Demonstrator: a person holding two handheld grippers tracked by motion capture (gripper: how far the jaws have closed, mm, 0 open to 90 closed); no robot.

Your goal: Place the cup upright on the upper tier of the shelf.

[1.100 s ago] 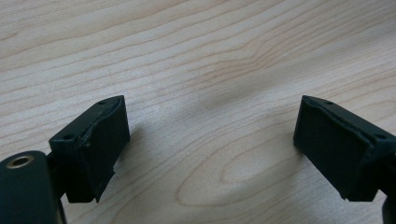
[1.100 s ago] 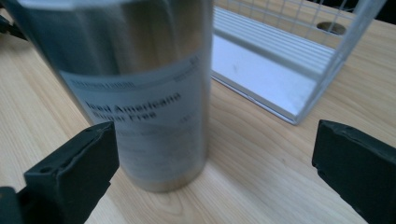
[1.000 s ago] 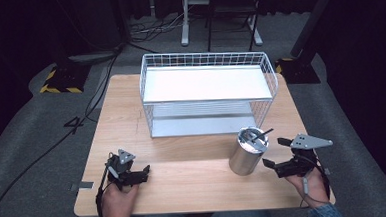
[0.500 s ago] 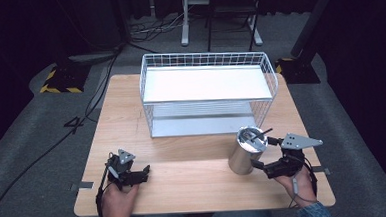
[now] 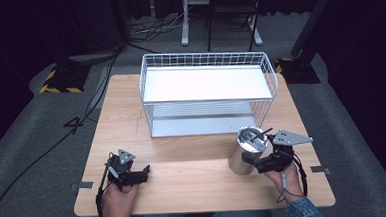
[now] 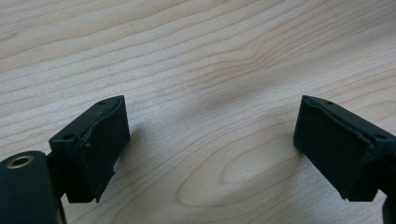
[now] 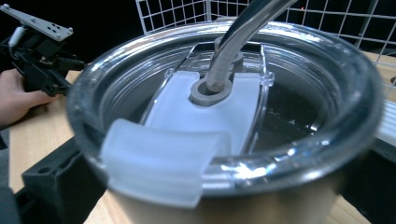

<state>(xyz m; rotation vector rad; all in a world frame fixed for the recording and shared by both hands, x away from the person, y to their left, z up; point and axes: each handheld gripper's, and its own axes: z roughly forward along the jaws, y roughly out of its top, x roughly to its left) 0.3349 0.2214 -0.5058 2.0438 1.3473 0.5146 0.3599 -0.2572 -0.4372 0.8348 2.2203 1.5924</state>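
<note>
Now right gripper has reached tumbler (left unmoved).

Two handheld tools in play here, both matte black. The left gripper carries a small grey three-cornered plate on top, with a black cable looping off its rear. Seen from its own camera, its jaws are chunky black blocks with slanted faces, a small screw hole near each tip and a brass-ringed hole on the body at lower left. The right gripper wears a larger grey triangular plate dotted with small holes, and a black cable curls behind the hand. Blue denim sleeves cover both wrists at the bottom edge.
</note>
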